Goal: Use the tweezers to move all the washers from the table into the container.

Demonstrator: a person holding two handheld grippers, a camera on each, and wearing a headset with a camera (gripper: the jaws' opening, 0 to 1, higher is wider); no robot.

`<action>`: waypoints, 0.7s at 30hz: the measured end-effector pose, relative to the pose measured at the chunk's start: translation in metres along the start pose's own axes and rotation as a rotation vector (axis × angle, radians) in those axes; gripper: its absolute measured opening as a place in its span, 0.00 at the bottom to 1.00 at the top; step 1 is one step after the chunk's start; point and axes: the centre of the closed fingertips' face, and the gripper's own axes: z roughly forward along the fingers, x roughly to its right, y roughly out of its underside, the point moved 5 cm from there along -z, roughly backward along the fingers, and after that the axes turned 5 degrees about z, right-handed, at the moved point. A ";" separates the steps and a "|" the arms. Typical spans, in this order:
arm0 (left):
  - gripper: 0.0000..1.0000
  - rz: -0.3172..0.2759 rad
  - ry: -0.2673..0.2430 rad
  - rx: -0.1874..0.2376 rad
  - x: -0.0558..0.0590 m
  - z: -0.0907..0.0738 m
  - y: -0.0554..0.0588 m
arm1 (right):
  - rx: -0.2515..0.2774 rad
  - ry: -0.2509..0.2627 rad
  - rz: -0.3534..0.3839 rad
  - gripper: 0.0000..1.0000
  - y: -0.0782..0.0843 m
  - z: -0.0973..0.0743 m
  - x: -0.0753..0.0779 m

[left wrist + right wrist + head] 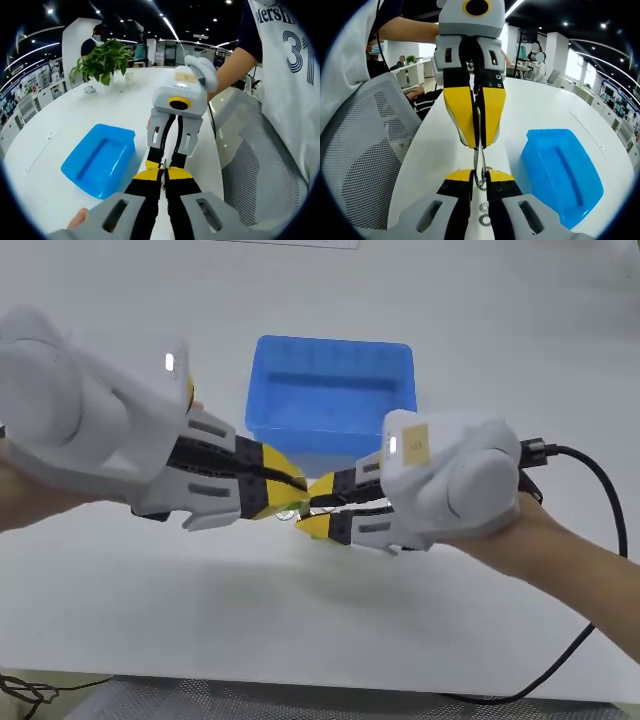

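Between the meeting jaws, tweezers (479, 162) are pinched by left gripper (480, 145) and right gripper (480, 176); prongs narrow, tips hidden. Washers (484, 206) at 6 o'clock, container (562, 175) at 3 o'clock.

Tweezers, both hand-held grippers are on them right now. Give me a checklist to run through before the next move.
1. Left hand-held gripper shut on the tweezers: ok.
2. Right hand-held gripper shut on the tweezers: ok.
3. Tweezers free in one gripper for picking: not ok, both clamp them.
4. Which way the tweezers' tips point: cannot tell.
5. Washers in sight on the table, by the right jaws: ok.
6. Container upright, open side up: ok.
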 end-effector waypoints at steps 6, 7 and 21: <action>0.06 -0.012 0.007 -0.002 -0.001 0.000 0.000 | 0.016 -0.002 0.011 0.11 -0.002 -0.001 0.000; 0.06 -0.012 0.007 -0.003 -0.002 0.000 0.001 | 0.022 -0.002 0.024 0.11 -0.003 -0.001 0.001; 0.07 -0.017 0.006 -0.022 -0.003 0.000 0.004 | 0.006 0.000 0.042 0.10 -0.005 0.001 0.001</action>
